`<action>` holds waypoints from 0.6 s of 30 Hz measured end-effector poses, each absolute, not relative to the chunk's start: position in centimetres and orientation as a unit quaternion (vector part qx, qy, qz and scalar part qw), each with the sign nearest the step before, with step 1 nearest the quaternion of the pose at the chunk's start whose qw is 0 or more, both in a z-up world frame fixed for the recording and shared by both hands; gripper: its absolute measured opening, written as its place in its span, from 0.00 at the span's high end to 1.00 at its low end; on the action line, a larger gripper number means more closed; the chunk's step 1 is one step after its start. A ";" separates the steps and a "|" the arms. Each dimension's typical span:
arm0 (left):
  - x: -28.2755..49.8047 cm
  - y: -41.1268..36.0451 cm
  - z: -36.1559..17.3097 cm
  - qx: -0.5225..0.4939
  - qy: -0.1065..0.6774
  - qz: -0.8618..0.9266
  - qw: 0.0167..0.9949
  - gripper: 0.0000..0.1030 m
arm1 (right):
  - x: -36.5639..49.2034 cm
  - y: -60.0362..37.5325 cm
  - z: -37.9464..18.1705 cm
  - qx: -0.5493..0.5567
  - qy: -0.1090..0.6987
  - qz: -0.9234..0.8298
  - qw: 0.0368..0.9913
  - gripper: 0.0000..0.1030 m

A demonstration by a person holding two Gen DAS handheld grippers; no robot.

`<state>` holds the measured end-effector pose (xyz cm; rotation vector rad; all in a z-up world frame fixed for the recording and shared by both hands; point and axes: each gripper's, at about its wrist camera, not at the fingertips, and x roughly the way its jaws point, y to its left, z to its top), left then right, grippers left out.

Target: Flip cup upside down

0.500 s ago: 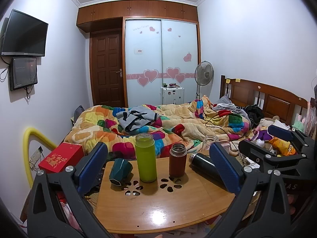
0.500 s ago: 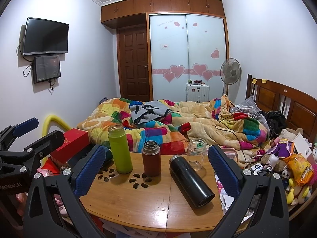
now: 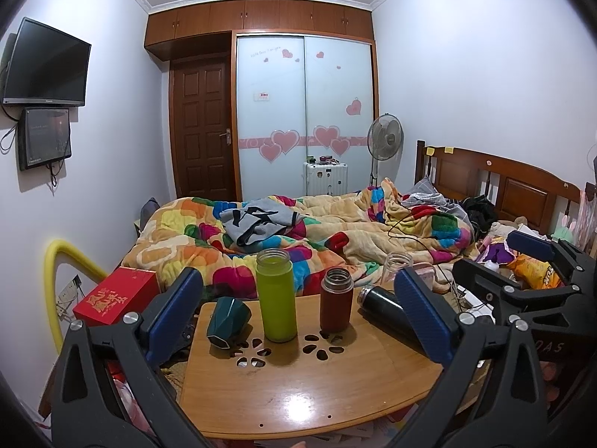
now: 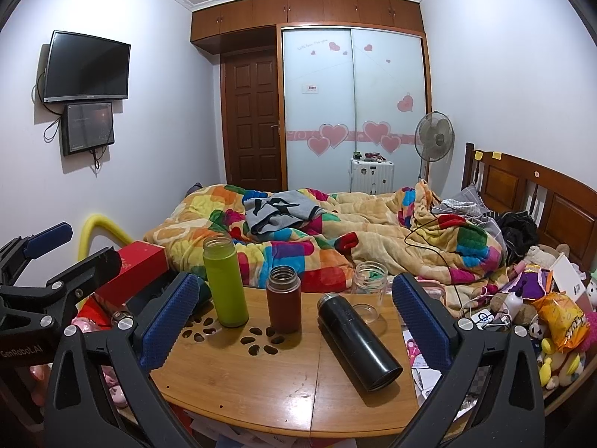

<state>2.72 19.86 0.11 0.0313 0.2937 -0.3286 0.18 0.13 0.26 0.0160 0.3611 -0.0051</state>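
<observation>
A dark green faceted cup lies on its side at the left edge of the wooden table. A tall green bottle and a short red-brown bottle stand upright with open tops. A black flask lies on its side. A clear glass jar stands at the far edge. My left gripper is open and empty, held back from the table. My right gripper is open and empty, also held back; the cup is hidden behind its left finger.
A bed with a colourful quilt lies behind the table. A red box and a yellow foam-covered rail are at the left. Toys and snack bags pile up at the right.
Both views have shifted only slightly. Nothing on the table has moved and both grippers stay open.
</observation>
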 end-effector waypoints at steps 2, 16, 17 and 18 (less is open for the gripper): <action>2.7 19.9 0.1 0.015 0.146 -0.164 0.976 0.00 | 0.2 0.1 0.3 0.008 0.180 -0.002 0.984 0.00; 2.8 20.1 0.0 0.015 0.145 -0.163 0.976 0.00 | 0.2 0.2 0.3 0.008 0.180 -0.003 0.984 0.00; 2.9 20.2 -0.1 0.015 0.145 -0.163 0.976 0.00 | 0.2 0.2 0.3 0.008 0.180 -0.003 0.984 0.00; 2.8 20.1 -0.1 0.016 0.146 -0.163 0.976 0.00 | 0.2 0.2 0.3 0.009 0.180 -0.002 0.984 0.00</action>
